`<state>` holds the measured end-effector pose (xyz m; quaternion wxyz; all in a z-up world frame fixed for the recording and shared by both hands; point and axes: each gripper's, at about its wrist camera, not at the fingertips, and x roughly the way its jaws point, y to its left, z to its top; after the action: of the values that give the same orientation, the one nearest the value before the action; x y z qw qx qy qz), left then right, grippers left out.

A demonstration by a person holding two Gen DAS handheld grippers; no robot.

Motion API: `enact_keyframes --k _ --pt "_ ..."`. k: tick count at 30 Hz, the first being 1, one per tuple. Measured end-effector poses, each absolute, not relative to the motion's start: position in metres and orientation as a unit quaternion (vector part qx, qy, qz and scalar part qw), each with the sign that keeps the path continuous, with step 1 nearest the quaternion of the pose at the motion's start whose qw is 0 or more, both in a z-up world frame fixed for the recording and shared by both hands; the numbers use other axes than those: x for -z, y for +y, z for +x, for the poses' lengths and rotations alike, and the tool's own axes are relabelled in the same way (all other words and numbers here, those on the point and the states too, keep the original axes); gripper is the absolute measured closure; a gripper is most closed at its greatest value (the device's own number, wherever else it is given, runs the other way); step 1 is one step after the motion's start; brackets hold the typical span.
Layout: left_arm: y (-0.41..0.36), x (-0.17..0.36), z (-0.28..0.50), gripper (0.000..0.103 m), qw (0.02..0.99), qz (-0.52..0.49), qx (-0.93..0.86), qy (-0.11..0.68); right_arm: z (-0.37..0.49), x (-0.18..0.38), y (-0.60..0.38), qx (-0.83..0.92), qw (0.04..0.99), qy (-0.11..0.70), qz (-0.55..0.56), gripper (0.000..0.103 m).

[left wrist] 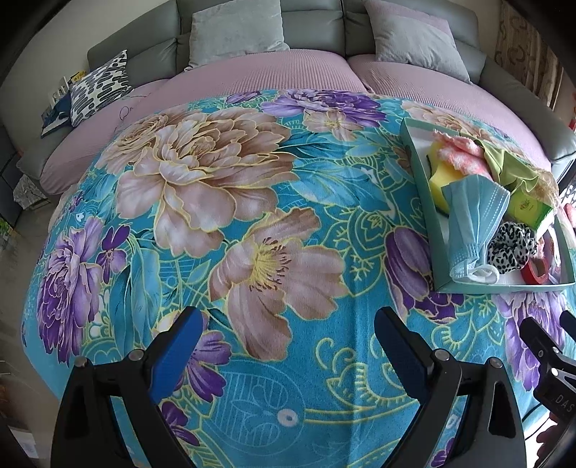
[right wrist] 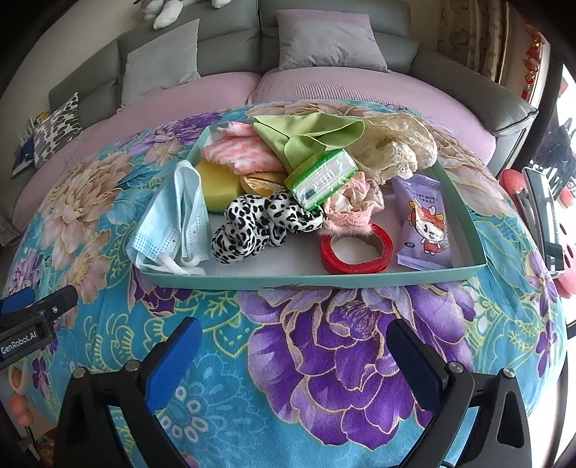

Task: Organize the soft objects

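Note:
A shallow teal tray point(right wrist: 324, 280) sits on a floral turquoise blanket point(right wrist: 324, 360) and holds several soft things: a blue face mask point(right wrist: 172, 219), a leopard-print scrunchie point(right wrist: 259, 223), a pink fluffy cloth point(right wrist: 237, 151), a yellow sponge point(right wrist: 216, 183), a green cloth point(right wrist: 309, 136), cream lace point(right wrist: 396, 147), a pink scrunchie point(right wrist: 352, 205), a green tissue pack point(right wrist: 320, 172), a red tape roll point(right wrist: 356, 248) and a purple wipes pack point(right wrist: 424, 219). My right gripper point(right wrist: 293, 342) is open and empty just in front of the tray. My left gripper point(left wrist: 288, 331) is open and empty over bare blanket, left of the tray point(left wrist: 424, 201).
The blanket point(left wrist: 216, 216) covers a pink-covered sofa seat point(left wrist: 252, 72) with grey cushions point(left wrist: 237, 32) at the back and a patterned pillow point(left wrist: 100, 86) at the far left. The right gripper's body point(left wrist: 547, 352) shows at the left wrist view's right edge.

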<state>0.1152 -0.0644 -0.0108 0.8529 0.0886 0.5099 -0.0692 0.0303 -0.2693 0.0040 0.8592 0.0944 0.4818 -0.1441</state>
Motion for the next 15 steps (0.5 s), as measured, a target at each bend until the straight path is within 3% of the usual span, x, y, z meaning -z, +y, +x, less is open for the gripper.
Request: enact_keyframes --k 15 --pt "-0.077 0.013 0.116 0.007 0.845 0.142 0.089 0.507 0.041 -0.006 -0.269 0.138 0.862 0.480 0.082 0.000"
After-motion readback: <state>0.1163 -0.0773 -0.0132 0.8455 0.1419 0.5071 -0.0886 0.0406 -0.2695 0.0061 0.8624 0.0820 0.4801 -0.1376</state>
